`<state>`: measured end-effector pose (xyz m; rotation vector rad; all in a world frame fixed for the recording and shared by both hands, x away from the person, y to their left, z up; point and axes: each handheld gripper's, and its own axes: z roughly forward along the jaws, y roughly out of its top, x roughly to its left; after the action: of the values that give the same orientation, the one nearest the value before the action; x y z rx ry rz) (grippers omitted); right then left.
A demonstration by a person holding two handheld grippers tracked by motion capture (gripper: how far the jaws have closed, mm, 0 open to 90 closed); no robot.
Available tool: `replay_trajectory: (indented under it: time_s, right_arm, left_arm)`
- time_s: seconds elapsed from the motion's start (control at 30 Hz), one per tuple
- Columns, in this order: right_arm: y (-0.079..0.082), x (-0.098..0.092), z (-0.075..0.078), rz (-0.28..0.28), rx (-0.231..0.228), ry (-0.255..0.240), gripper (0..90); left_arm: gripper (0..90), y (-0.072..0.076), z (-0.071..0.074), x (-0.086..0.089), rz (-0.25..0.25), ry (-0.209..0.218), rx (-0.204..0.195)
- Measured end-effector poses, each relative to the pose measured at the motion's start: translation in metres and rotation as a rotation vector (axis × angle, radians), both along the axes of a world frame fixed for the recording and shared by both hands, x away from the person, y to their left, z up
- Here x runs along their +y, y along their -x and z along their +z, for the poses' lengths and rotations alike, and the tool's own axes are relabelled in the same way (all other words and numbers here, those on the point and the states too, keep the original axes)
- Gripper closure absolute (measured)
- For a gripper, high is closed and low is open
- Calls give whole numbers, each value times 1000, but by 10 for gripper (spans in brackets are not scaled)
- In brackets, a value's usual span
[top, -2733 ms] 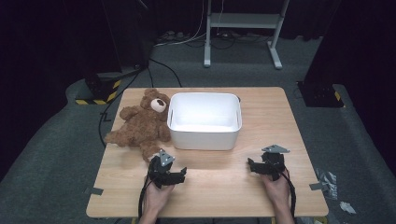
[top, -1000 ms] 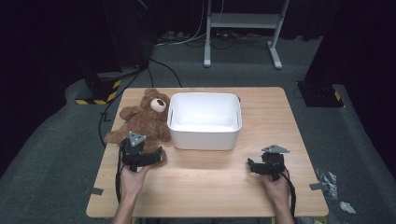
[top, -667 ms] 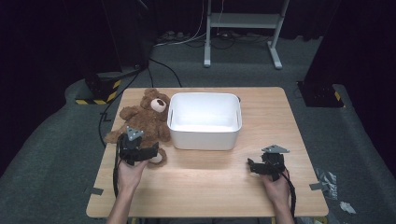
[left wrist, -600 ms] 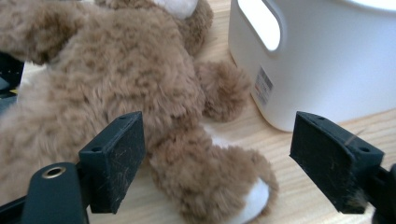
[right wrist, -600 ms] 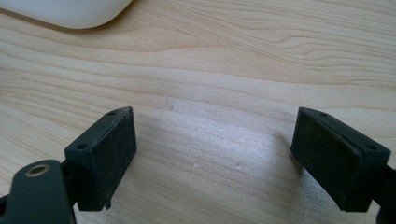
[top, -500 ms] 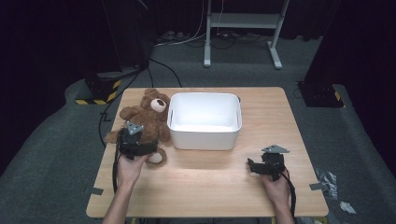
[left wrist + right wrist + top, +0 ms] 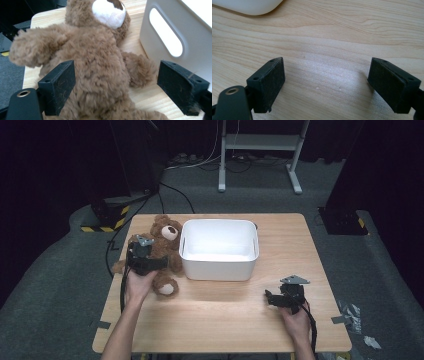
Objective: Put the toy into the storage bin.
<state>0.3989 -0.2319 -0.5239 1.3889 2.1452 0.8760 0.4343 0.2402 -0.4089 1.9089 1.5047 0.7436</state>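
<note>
step: the left gripper (image 7: pixel 116 87) is lined up over the bear (image 7: pixel 95 72), reaching for a grasp; judging by the layout, the work in hand is lifting the bear, likely toward the bin (image 7: pixel 219 249).
left gripper: jaws spread wide, nothing pinched yet. one jaw presses into the fur at the bear's side, the other stands clear past its arm, close to the bin wall.
right gripper: the right gripper (image 7: pixel 327 87) has its jaws spread wide, holding nothing, low over bare table (image 7: pixel 332 37). in the high view it sits at the near right of the table (image 7: pixel 282 299), well apart from the bear.
bear: brown plush, lying on its back at the left part of the table, head toward the far edge, just beside the bin's left wall. one arm reaches toward the bin.
bin: white, rectangular, open on top, looks empty, near the table's middle toward the far side. a slot handle shows in its side wall in the left gripper view.
next move: it seems to call for closing the jaws across the bear's belly. the fur is soft and thick, so a deep bite would hold better than a pinch of fluff. the jaw nearest the bin should stay off its wall.
risk: a shallow grip may slip once the bear is lifted.
count: one bear, one bin, two grippers, one table.
</note>
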Motion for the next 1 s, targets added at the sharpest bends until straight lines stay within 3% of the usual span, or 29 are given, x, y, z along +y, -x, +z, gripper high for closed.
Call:
replay_trajectory:
  time_s: [0.5, 0.6, 0.73, 0.87, 1.0]
  right_arm:
    - [0, 0, 0, 0, 0, 0, 137]
    - [0, 0, 0, 0, 0, 0, 137]
    - [0, 0, 0, 0, 0, 0, 137]
    - [0, 0, 0, 0, 0, 0, 137]
    - [0, 0, 0, 0, 0, 0, 137]
  left_arm:
    - [155, -42, 3, -4, 5, -69, 30]
    - [152, -53, 2, -2, 17, -39, 49]
    - [156, -66, 0, -3, 25, -46, 65]
    - [176, -74, -10, 1, 42, -16, 92]
    - [174, -80, -16, 3, 54, -39, 103]
